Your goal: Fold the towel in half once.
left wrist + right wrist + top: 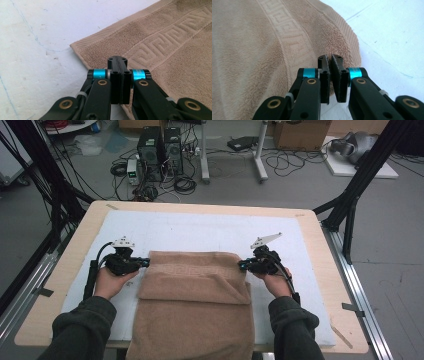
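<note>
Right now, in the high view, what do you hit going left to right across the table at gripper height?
Bare wooden table edge → left hand-held gripper, shut on the towel's left edge → brown towel → right hand-held gripper, shut on the towel's right edge → white mat.

Lighting even and bright from overhead; shadows soft. High view slightly soft; gripper views sharp, near fingers (117, 82) mildly blurred.
</note>
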Motion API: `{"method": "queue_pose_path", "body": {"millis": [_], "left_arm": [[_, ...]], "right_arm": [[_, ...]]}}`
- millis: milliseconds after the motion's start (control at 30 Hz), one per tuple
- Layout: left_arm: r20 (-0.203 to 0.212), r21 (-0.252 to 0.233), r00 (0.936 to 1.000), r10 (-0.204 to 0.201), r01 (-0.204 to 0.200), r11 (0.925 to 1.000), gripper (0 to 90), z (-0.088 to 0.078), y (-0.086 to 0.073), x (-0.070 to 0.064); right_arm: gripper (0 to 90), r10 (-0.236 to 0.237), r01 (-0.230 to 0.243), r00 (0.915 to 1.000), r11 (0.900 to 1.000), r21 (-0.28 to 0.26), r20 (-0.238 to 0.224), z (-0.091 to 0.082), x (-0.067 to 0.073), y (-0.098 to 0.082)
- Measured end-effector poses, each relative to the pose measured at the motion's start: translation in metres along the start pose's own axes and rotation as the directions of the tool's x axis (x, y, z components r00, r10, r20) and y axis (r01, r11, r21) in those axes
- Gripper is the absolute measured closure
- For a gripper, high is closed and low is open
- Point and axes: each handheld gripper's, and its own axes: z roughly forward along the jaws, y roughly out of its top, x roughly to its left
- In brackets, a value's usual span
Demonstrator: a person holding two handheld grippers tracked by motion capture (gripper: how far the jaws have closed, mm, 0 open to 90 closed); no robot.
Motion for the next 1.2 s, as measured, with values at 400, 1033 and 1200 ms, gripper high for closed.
{"method": "queue_pose_path", "body": {"millis": [400, 1033, 1200], "left_arm": [[-0.09, 0.063, 0.9959, 0.003, 0.003, 0.998, 62.8, 0.028, -0.004, -0.001], [0.035, -0.045, 0.9973, -0.064, 0.066, 0.9968, 84.6, -0.015, 0.004, -0.006], [0.094, -0.06, 0.9954, -0.015, 0.021, 0.998, 84.4, -0.044, -0.002, -0.022]], "right_arm": [[84.8, 0.076, -0.075, 0.9971, 0.996, 0.054, -0.007, 0.026, -0.011, -0.013], [85.3, 0.044, -0.046, 0.9983, 0.997, -0.069, -0.039, -0.011, 0.005, -0.001], [85.2, -0.036, 0.029, 0.9969, 0.995, -0.096, -0.07, -0.038, 0.033, 0.001]]}}
